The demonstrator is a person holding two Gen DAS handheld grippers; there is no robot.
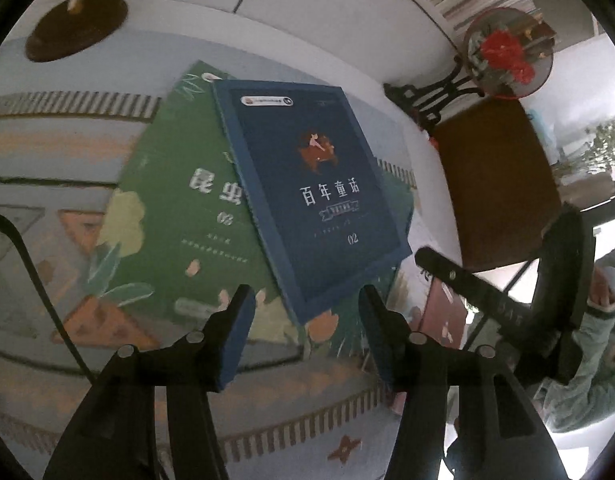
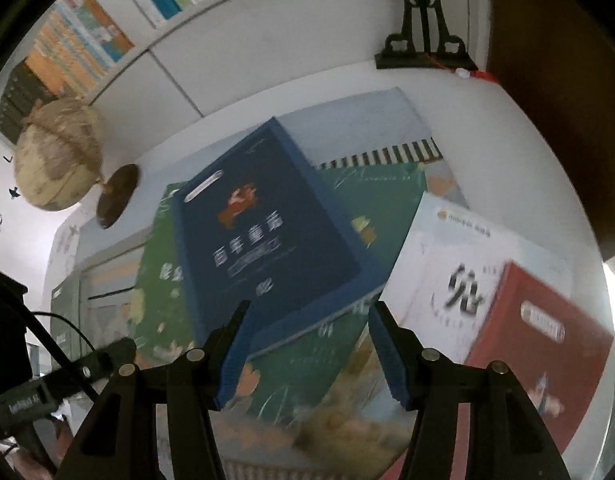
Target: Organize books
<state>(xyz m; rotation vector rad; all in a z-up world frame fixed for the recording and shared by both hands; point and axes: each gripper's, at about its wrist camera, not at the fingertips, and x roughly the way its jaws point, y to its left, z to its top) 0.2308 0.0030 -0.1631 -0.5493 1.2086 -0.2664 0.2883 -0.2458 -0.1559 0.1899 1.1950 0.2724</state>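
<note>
A dark blue book lies askew on top of a green book on a patterned mat. My left gripper is open just short of the blue book's near corner, holding nothing. In the right wrist view the blue book lies on the green book, with a white book and a red book to the right. My right gripper is open, its jaws either side of the blue book's near edge, not closed on it.
A globe on a round wooden base stands at the far left. A round ornament with red flowers on a black stand stands at the back. Shelved books line the wall. A brown panel is at right.
</note>
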